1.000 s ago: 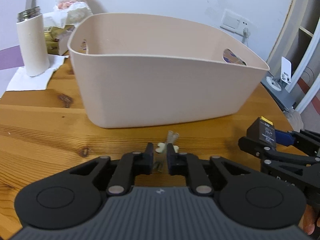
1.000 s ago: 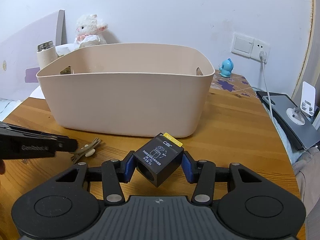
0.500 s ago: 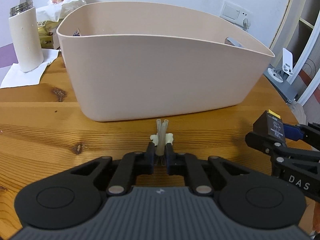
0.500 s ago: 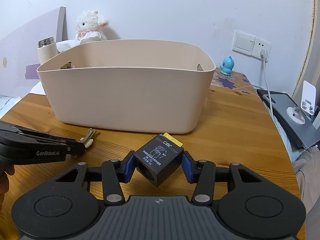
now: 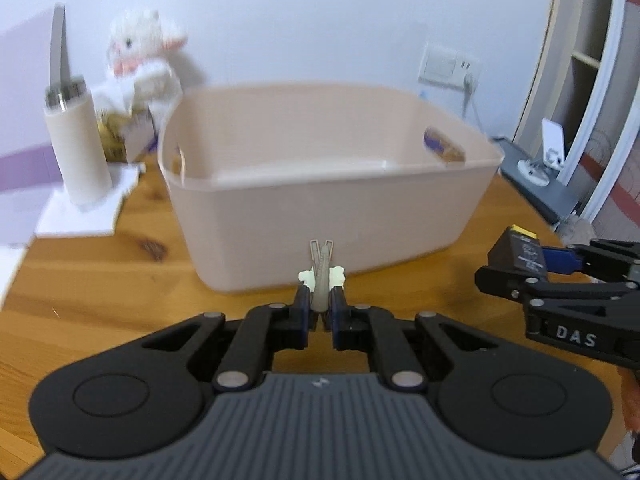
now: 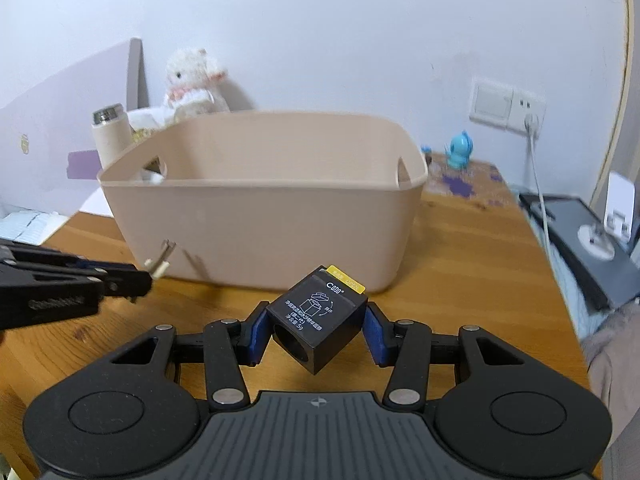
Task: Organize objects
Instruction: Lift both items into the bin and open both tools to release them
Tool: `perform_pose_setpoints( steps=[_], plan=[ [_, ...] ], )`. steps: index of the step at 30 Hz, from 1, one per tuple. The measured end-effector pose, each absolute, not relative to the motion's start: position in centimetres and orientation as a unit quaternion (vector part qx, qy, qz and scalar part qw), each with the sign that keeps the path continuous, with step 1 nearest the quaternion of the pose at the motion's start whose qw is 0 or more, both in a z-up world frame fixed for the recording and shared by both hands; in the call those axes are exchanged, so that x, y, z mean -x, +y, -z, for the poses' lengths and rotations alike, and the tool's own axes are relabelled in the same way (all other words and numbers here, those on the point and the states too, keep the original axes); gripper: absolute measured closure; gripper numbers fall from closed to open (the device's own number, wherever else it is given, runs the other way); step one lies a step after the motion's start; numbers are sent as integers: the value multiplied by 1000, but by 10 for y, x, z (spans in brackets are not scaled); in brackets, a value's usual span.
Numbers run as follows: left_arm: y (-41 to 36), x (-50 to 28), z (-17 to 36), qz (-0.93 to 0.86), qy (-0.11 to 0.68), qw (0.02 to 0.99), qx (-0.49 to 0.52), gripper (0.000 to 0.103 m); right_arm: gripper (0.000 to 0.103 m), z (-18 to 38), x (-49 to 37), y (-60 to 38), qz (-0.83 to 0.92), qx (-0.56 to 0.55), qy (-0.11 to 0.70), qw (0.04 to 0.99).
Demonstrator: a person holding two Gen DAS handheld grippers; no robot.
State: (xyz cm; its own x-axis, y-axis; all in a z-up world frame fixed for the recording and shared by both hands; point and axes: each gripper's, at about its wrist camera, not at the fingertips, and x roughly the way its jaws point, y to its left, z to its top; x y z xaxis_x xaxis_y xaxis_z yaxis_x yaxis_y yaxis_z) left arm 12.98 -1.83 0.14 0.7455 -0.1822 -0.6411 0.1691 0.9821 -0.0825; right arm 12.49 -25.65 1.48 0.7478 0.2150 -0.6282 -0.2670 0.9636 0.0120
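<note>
Smooth beige plastic bin (image 5: pixel 320 216) on grained wood desk (image 5: pixel 100 280); left claw (image 5: pixel 320 312) pinching slim grey clip (image 5: pixel 321 276), right claw (image 6: pixel 318 330) pinching matte black cube (image 6: pixel 316 326); plush lamb (image 6: pixel 192 84) behind.

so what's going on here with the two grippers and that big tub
A person is tidying small items on a wooden table with a handheld gripper in each hand. The left gripper is shut on a small beige hair clip, and the right gripper is shut on a small black box with a yellow tab. Both are held up in front of the beige tub, short of its rim, so neither item is in it yet.
</note>
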Motion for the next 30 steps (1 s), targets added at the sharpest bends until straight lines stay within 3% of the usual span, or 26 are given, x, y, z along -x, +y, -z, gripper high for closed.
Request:
perform_pose_setpoints(
  steps=[8,15,30],
  plan=[
    [-15,-136,-52,87,283,955,-9,92,58,-60,-139,-248,-141,44,276,950],
    [-24,-186,-67,56,276,959,-14,92,58,-82,-175,-232,-127,54,248,959],
    [-44,-271,-10,1,416,909,-16,91,57,-45,-257,-210,-65,50,328,941]
  ],
)
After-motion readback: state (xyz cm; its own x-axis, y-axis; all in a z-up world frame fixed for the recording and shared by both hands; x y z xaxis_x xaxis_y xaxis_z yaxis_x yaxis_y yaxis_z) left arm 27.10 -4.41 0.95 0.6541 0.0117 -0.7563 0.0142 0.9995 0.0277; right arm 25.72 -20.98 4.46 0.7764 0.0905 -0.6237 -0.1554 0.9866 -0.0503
